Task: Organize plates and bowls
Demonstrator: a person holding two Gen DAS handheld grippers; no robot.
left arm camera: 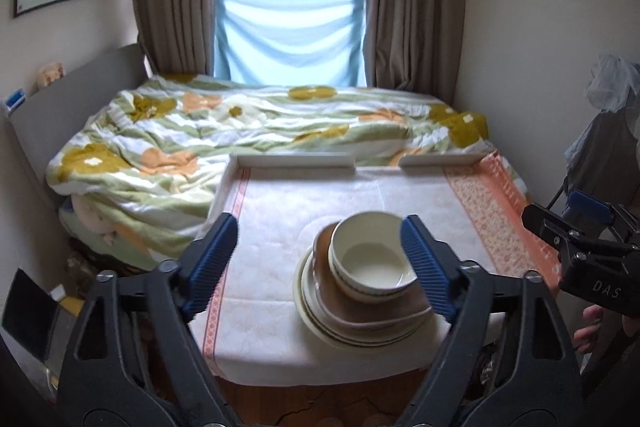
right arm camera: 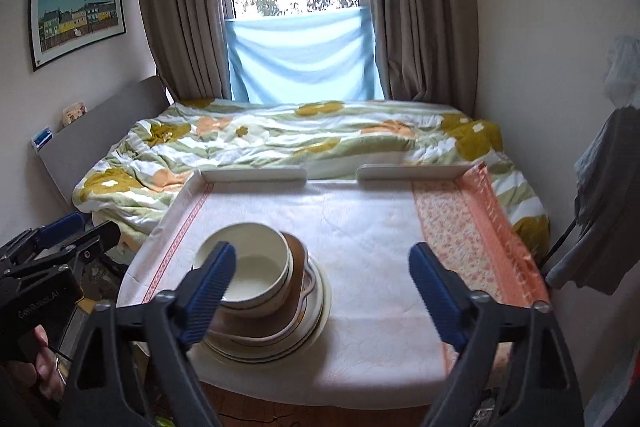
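A cream bowl [left arm camera: 372, 259] sits on top of a stack: a brown dish [left arm camera: 360, 307] under it, then cream plates [left arm camera: 320, 323]. The stack stands near the front edge of the cloth-covered table [left arm camera: 280, 211]. My left gripper [left arm camera: 320, 263] hovers above and in front of it, jaws wide open and empty. In the right wrist view the same bowl [right arm camera: 256, 267], brown dish [right arm camera: 296, 259] and plates [right arm camera: 316, 307] lie at lower left. My right gripper [right arm camera: 324, 291] is open and empty, its left finger in front of the bowl.
White raised rails [left arm camera: 296, 159] edge the table's far side, with an orange patterned cloth strip [left arm camera: 492, 207] on the right. A bed with a floral quilt [left arm camera: 240, 123] lies behind. Clothes [right arm camera: 600, 211] hang at the right. The other gripper's black body [left arm camera: 584, 247] shows at right.
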